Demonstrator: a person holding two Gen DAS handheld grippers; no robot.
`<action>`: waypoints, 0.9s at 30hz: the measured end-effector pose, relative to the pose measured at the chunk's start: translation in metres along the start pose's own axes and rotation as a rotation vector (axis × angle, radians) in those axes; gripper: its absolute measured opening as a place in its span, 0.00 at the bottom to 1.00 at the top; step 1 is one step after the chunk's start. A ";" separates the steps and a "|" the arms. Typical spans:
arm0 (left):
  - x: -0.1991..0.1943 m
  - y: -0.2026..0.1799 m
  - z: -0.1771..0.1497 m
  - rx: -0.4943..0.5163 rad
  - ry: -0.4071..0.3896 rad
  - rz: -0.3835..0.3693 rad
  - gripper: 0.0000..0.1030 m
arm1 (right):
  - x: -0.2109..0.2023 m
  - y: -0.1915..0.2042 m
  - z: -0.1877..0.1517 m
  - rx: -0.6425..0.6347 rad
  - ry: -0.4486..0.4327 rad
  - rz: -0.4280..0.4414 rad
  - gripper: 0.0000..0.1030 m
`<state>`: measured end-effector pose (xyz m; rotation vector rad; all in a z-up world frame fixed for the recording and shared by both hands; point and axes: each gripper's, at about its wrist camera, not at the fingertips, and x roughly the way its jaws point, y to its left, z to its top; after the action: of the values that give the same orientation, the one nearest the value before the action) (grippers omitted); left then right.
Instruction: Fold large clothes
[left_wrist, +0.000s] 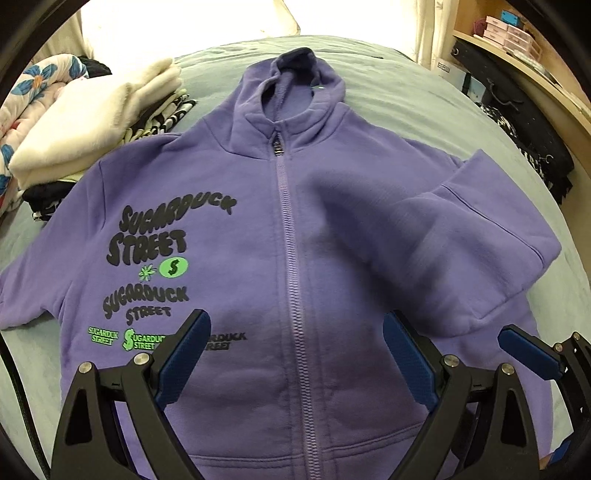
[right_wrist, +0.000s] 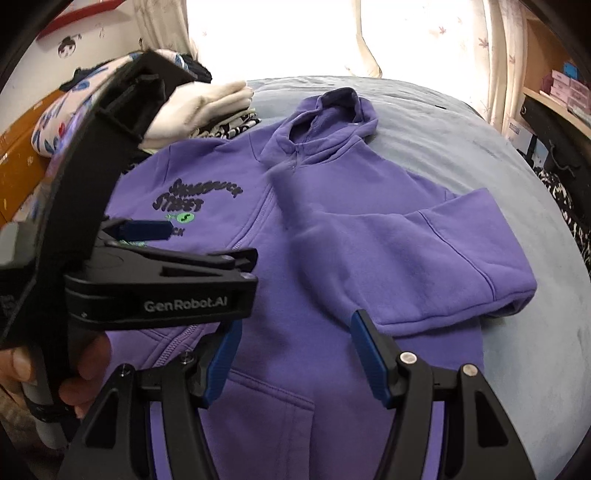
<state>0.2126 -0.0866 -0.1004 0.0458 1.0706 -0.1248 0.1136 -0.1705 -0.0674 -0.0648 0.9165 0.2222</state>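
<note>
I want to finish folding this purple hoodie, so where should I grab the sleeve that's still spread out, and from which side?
Probably at the cuff end of the unfolded sleeve, coming in from the outer side with the left gripper, which is open. That sleeve lies flat and stretched away from the hoodie body, so its end is free to pinch. The other sleeve already lies folded across the front.

A home bedroom: a bed (left_wrist: 424, 99) in a pale blue cover is filling the room, folded clothes (left_wrist: 96, 129) are sitting stacked on it, curtains (right_wrist: 436, 40) are hanging behind, and shelves (left_wrist: 517, 48) are holding small boxes.
</note>
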 end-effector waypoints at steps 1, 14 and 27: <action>0.001 -0.002 0.000 0.002 0.006 -0.001 0.91 | -0.001 -0.002 0.000 0.008 -0.003 0.000 0.60; 0.008 0.005 -0.008 -0.086 0.132 -0.349 0.91 | -0.012 -0.030 -0.017 0.106 0.000 -0.003 0.60; 0.041 -0.004 -0.013 -0.129 0.200 -0.378 0.83 | -0.021 -0.044 -0.028 0.175 -0.009 -0.020 0.60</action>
<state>0.2200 -0.0929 -0.1420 -0.2671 1.2764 -0.3977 0.0893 -0.2212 -0.0690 0.0890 0.9223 0.1230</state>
